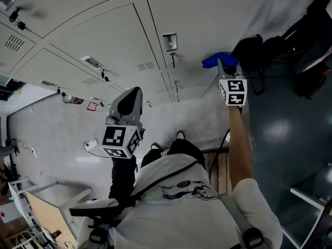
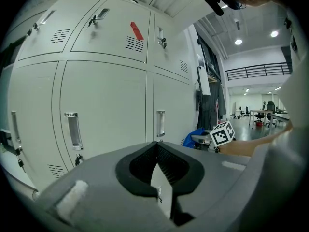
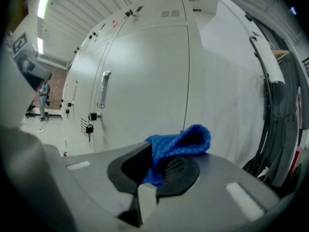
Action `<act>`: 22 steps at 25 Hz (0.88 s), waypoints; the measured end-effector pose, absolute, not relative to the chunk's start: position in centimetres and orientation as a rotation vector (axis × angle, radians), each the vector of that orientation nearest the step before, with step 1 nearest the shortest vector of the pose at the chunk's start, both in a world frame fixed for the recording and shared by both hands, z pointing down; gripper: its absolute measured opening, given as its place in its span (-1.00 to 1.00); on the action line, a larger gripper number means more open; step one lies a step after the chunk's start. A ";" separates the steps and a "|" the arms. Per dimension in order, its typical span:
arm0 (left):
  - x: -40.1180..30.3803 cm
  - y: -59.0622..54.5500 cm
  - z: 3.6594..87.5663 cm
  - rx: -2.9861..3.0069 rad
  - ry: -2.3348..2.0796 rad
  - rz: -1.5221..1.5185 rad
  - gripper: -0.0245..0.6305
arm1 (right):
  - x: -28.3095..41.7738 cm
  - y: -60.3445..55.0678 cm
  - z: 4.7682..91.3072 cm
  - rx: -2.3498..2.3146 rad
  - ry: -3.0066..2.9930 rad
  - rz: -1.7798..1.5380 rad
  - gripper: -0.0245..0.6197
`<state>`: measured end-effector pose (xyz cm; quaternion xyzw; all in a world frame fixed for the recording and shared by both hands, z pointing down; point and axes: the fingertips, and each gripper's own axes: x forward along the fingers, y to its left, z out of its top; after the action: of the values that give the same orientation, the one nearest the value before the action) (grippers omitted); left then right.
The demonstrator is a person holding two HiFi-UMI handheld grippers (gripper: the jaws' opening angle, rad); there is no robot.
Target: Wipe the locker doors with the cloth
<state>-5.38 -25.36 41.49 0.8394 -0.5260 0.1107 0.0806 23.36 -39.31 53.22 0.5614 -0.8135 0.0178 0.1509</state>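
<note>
Pale grey locker doors fill the wall ahead. Held back from them, the left gripper has its jaws closed together on nothing. The right gripper, stretched out toward the end locker, clamps the bunched blue cloth close to that door; contact is unclear.

End of cloth hidden between jaws of right gripper, locker doors cut off at top edge

Head view looks down, gripper views forward, sharing lockers.
</note>
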 end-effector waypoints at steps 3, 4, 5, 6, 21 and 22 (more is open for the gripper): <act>-6.4 -23.8 41.9 2.482 -1.602 0.352 -0.93 | 21.7 -36.3 50.1 1.644 -2.413 0.026 -0.83; -6.9 -23.2 42.0 2.476 -1.615 0.358 -0.93 | 20.9 -35.1 49.1 1.649 -2.441 0.020 -0.83; -7.4 -22.5 42.0 2.472 -1.628 0.363 -0.93 | 19.9 -33.7 48.3 1.654 -2.469 0.019 -0.83; -8.0 -21.6 42.1 2.467 -1.642 0.367 -0.93 | 18.9 -32.2 47.5 1.661 -2.497 0.027 -0.83; -20.4 3.8 42.2 2.498 -1.655 0.293 -0.93 | 2.1 -1.7 41.5 1.661 -2.740 0.180 -0.83; -21.2 5.8 42.2 2.496 -1.649 0.298 -0.93 | 1.2 0.6 41.7 1.657 -2.740 0.199 -0.83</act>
<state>-21.16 5.82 42.19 0.8283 -0.5473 0.0990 0.0675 1.17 0.57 41.66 0.5162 -0.8536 0.0621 -0.0333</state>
